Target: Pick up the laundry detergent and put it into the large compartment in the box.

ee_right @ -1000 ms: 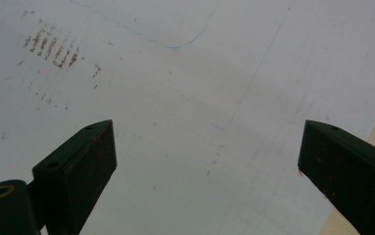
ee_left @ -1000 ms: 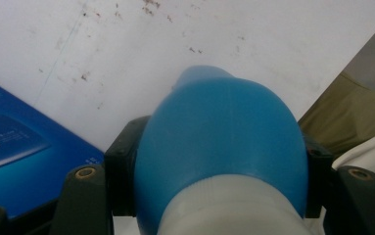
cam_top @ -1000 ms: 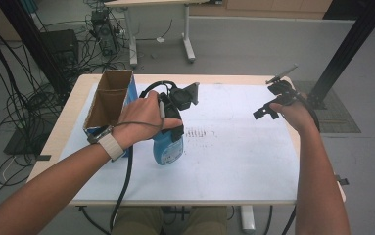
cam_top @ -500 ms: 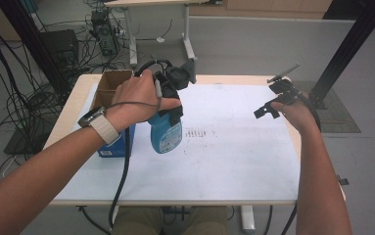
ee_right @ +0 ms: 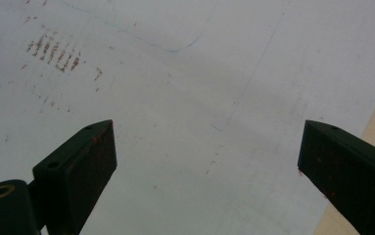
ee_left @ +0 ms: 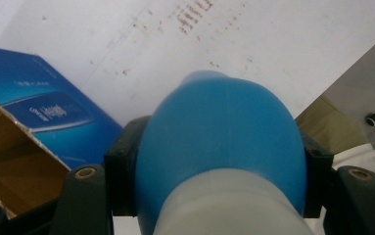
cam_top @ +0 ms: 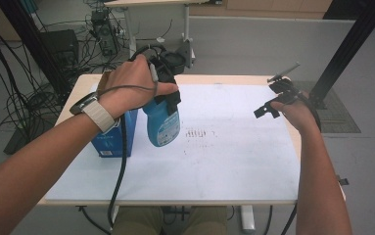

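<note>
My left gripper (cam_top: 168,93) is shut on a blue spray bottle (cam_top: 161,123) and holds it off the table, just right of the open blue box (cam_top: 112,138). In the left gripper view the blue bottle (ee_left: 222,147) bulges between both jaws, and the box (ee_left: 43,112) lies lower left with its brown cardboard inside showing. Over the right side of the table my right gripper (cam_top: 272,103) is open. In the right gripper view its jaws stand wide apart around the right gripper's midpoint (ee_right: 204,147), with nothing between them.
A white sheet (cam_top: 234,147) with rusty smudges (cam_top: 195,133) covers the wooden table (cam_top: 224,78). A black cable (cam_top: 119,181) trails from the left gripper over the front edge. Behind the table stand a desk's legs (cam_top: 187,34) and a black post (cam_top: 346,49).
My left gripper has lifted the bottle higher and carried it a little farther back. The box now shows its blue side below my wrist. The right gripper has stayed put.
</note>
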Demonstrator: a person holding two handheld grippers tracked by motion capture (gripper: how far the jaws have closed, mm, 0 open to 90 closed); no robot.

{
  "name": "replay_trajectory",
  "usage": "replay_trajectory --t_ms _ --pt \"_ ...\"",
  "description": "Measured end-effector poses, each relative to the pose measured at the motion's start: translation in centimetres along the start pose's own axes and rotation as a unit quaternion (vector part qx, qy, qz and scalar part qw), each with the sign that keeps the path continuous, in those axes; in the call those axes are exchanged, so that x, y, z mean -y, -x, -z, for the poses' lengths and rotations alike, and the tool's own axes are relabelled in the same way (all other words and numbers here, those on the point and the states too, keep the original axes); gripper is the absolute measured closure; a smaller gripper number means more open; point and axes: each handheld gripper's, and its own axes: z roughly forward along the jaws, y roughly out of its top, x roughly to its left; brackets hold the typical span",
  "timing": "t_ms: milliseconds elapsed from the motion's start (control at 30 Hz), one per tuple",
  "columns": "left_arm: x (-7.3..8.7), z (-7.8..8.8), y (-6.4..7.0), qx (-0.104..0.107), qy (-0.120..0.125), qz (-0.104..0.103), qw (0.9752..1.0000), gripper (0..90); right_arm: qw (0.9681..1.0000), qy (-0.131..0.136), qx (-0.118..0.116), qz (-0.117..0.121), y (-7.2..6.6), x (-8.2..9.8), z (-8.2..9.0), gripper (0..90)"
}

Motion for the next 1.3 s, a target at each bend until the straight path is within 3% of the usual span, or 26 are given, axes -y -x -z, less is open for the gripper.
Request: replay_trajectory --t_ms 133,867,1000,1300 --pt "0.0 0.6 -0.3 -0.004 -0.006 0.010 0.9999 37.6 1.0000 0.001 0.002 -0.002 -0.1 0.0 0.2 7.3" --pt "1.0 6.1 -3.0 -0.010 0.014 0.078 0.9968 37.6 0.9999 0.009 0.003 0.008 -0.4 -0.5 0.9 7.4" --pt "1.2 6.9 -3.2 -0.015 0.015 0.089 0.9958 37.6 0.9999 0.010 0.004 0.005 -0.3 -0.4 1.0 7.3" --pt "1.9 8.1 -4.6 -0.016 0.017 0.132 0.9909 37.5 0.9999 0.014 0.003 0.006 -0.3 -0.2 1.3 7.3"
